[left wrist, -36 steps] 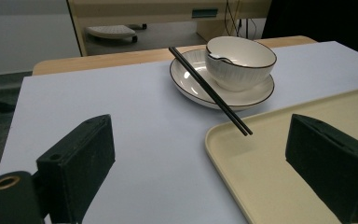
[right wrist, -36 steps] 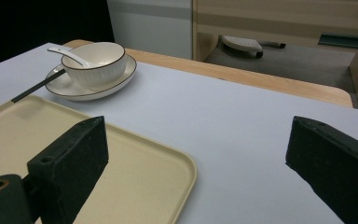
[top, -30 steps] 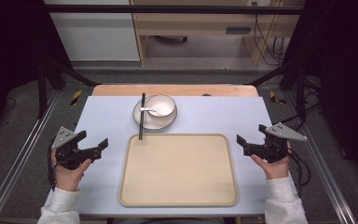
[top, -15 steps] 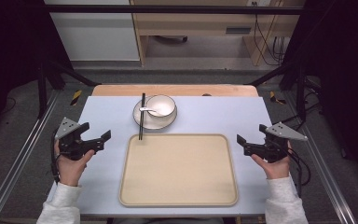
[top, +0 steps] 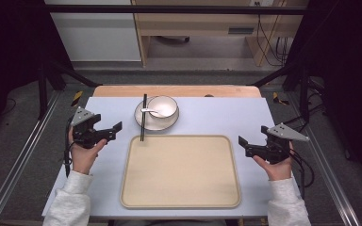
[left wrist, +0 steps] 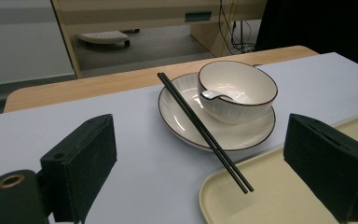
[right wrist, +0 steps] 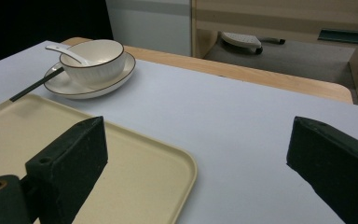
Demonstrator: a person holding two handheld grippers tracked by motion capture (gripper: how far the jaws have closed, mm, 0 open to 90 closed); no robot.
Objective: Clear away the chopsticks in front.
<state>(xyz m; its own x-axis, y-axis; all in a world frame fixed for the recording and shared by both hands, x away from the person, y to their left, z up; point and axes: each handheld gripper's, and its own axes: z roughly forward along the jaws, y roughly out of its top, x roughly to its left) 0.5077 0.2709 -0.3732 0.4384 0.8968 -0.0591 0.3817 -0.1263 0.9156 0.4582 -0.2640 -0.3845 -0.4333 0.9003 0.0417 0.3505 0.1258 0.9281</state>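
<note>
Left gripper (top: 115, 129) is open and empty, near the surface's (top: 207, 117) left edge. Right gripper (top: 242, 146) is open and empty, near the right edge. Chopsticks (top: 143, 117) rest across the plate (top: 156, 123) and tray (top: 181, 172) rim.

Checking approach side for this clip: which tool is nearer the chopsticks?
Left. The left tool sits just left of the chopsticks, jaws open toward them. The right tool is beyond the tray, at its right edge, also open.

Black chopsticks (top: 143, 117) lying across plate (top: 146, 123) left rim, tips over beige tray (top: 179, 197) edge, untouched.
</note>
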